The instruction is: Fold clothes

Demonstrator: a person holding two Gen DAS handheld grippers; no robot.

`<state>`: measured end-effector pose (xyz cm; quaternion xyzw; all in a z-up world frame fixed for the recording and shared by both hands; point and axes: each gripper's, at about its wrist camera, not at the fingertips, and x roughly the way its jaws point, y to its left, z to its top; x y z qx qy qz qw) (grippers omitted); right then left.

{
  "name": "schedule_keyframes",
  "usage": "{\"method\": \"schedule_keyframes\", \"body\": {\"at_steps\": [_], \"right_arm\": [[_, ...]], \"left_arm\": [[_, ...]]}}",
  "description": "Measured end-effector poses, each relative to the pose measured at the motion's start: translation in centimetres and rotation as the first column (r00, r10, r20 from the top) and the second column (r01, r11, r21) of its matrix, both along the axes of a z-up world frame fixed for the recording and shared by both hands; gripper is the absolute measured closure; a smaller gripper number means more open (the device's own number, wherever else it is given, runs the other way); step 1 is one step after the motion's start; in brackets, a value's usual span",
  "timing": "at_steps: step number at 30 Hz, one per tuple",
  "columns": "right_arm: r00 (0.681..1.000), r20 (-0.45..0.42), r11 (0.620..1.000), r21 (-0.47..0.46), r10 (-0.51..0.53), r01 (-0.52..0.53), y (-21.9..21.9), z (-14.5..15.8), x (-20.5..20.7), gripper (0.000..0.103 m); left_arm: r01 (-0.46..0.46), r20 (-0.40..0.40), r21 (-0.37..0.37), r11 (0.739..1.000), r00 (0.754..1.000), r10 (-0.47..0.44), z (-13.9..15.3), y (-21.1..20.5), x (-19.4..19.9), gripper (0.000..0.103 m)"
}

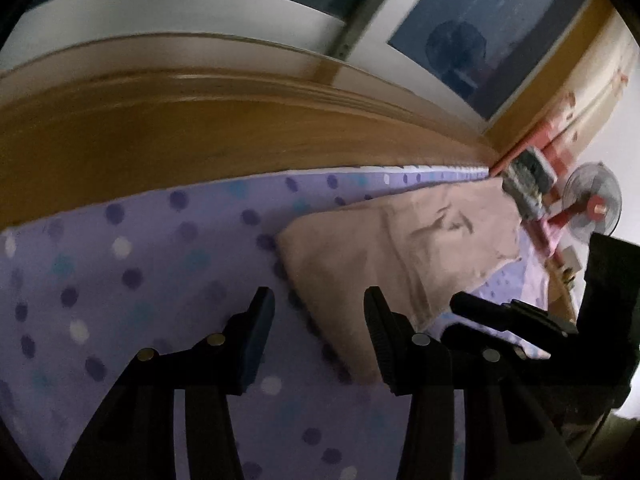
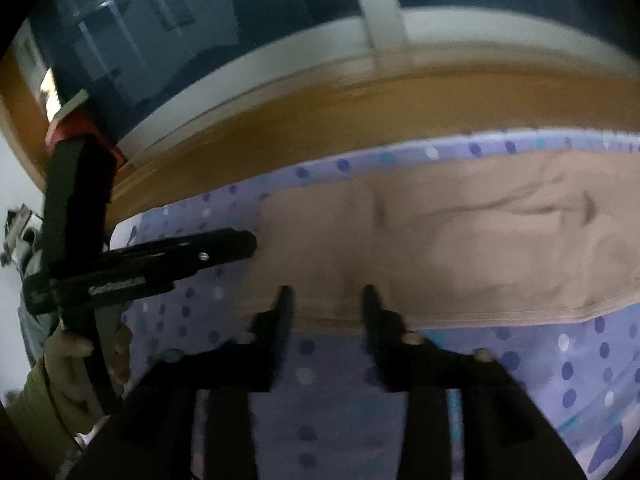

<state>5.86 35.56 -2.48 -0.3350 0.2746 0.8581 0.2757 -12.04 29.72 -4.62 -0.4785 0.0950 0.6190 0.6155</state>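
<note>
- my left tongs (image 1: 318, 300) are hanging with their jaws standing apart, nothing between them, only the dotted purple sheet (image 1: 132, 264) showing in the gap.
- the right-hand finger of that pair is overlapping the near corner of the folded beige garment (image 1: 384, 256) in my view; i am not able to tell whether it is touching the cloth.
- my right tongs (image 2: 326, 294) are hovering with jaws apart too, their tips lying over the near edge of the garment (image 2: 460, 248), and the pads are not pressing on it.
- the right wrist view is blurring, so the finer creases are hard to read.
- from the right wrist i am seeing my left tongs (image 2: 224, 246) lying across the left end of the garment, with my hand (image 2: 68, 364) in a green sleeve (image 2: 28, 400) gripping their handle.
- from the left wrist i am seeing the right tongs (image 1: 480, 312) poking in from the right, over the near edge of the cloth.
- the garment is lying flat on the sheet as a long folded strip, near the far side of the bed.
- behind it a wooden board (image 1: 200, 132) is running along the sheet's far edge.
- a small fan (image 1: 596, 200) is standing beyond the bed's corner.
- dark window panes (image 2: 224, 20) are filling the top.
</note>
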Motion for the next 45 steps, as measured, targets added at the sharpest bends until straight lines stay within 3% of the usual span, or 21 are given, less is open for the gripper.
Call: {"method": "schedule_keyframes", "body": {"at_steps": [4, 10, 14, 18, 22, 26, 30, 33, 39, 45], "right_arm": [[0.998, -0.010, 0.996, 0.059, 0.067, -0.067, -2.1, -0.3, -2.3, 0.047], [0.989, 0.115, 0.992, 0.071, 0.092, -0.101, -2.4, -2.4, -5.5, 0.049], [0.983, 0.171, 0.995, 0.061, 0.061, -0.073, -2.1, -3.2, -5.7, 0.075], [0.979, 0.196, 0.995, 0.073, 0.047, -0.063, -1.9, -3.3, -5.6, 0.082], [0.989, 0.144, 0.999, 0.031, 0.033, -0.038, -1.2, -2.9, -4.4, 0.090], [1.000, -0.026, 0.998, -0.064, 0.013, -0.015, 0.3, -1.3, -1.7, 0.091], [0.978, -0.204, 0.986, -0.166, -0.037, 0.003, 2.2, 0.2, 1.5, 0.091], [0.951, -0.285, 0.971, -0.232, -0.122, 0.056, 3.8, 0.3, 4.6, 0.091], [0.914, -0.291, 0.943, -0.259, -0.283, 0.209, 5.8, -0.4, 10.1, 0.091], [0.900, -0.207, 0.908, -0.261, -0.384, 0.327, 7.3, -2.6, 12.1, 0.091]], "left_arm": [[0.006, 0.070, 0.027, 1.000, 0.998, -0.008, -0.7, -0.7, 0.0, 0.056], [-0.030, 0.083, 0.038, 0.999, 0.996, 0.027, -1.0, -1.2, -0.7, 0.055], [-0.039, 0.043, 0.024, 0.999, 0.998, 0.038, -1.0, -1.5, -0.9, 0.055], [-0.051, 0.067, 0.029, 0.998, 0.997, 0.049, -1.1, -1.7, -1.0, 0.055], [-0.058, 0.060, 0.024, 0.998, 0.997, 0.056, -1.0, -1.9, -1.0, 0.055], [-0.054, 0.051, 0.013, 0.998, 0.997, 0.053, -0.9, -1.9, -0.8, 0.055], [-0.027, 0.041, 0.003, 1.000, 0.999, 0.027, -0.7, -0.7, -0.1, 0.055], [0.025, 0.010, 0.005, 1.000, 1.000, -0.025, 0.0, 0.9, 1.3, 0.055], [0.139, -0.058, 0.018, 0.990, 0.989, -0.138, 1.7, 4.6, 4.8, 0.055], [0.220, -0.059, 0.042, 0.975, 0.974, -0.218, 2.5, 7.7, 8.4, 0.055]]}}
